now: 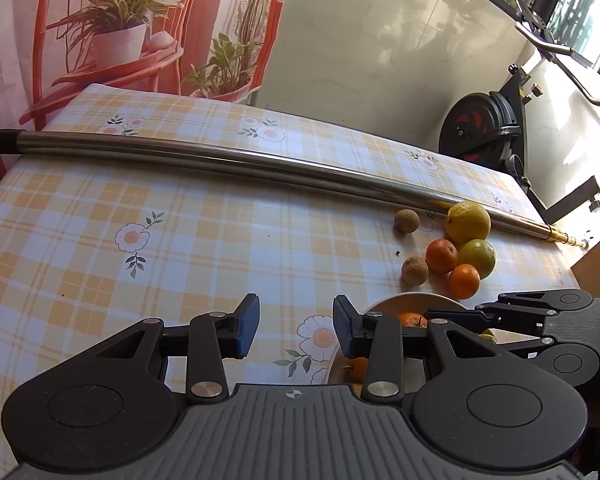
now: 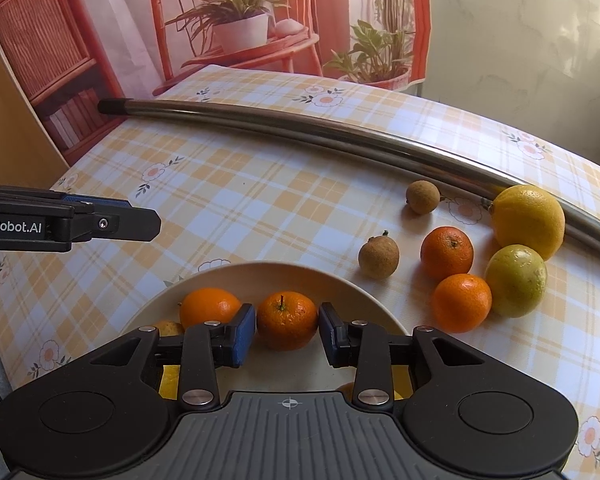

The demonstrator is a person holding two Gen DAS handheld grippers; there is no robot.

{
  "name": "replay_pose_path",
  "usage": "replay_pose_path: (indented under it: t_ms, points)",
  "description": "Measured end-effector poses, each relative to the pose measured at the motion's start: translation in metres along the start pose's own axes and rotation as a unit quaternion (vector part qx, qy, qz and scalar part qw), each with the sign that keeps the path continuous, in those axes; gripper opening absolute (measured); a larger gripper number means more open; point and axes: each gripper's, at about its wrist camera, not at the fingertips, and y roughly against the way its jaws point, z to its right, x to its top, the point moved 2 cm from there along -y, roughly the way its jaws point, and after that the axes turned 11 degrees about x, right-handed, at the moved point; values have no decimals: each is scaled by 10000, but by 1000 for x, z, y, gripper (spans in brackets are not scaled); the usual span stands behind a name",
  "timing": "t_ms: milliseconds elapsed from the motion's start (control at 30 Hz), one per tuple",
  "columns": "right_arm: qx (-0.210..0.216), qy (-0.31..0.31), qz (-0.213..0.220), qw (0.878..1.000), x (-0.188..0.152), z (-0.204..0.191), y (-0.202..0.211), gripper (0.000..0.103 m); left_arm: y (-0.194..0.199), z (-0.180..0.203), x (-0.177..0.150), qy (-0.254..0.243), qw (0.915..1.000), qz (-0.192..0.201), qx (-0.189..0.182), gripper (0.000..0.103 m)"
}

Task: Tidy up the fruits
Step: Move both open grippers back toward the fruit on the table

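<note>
Broadly, the bench point(image 2: 260, 200) carries a plate point(image 2: 364, 300) already holding fruit. The right gripper point(image 2: 287, 334) has its fingers released around a mandarin point(image 2: 287, 320) on it; best lift straight off. The left gripper point(image 1: 296, 326) hangs released, empty, beside the plate.

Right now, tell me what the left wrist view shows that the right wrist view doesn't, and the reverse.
Only the left wrist view shows the exercise bike and the window beyond the table's far end. Only the right wrist view shows the plate's contents clearly: two oranges, one between the open right gripper. Both share the steel pole, the lemon, the loose fruit cluster and the checked tablecloth.
</note>
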Motion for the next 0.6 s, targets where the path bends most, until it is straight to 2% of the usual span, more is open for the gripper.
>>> replay_pose_path:
  t_ms: [233, 600]
  points:
    - [-59, 39, 285, 9996, -1, 5, 24, 36, 1, 10, 5, -50, 9999, 28, -106, 42]
    - [-515, -582, 1003, 9919, -12, 58, 79, 36, -13, 58, 20, -392, 9984, 72, -393, 42]
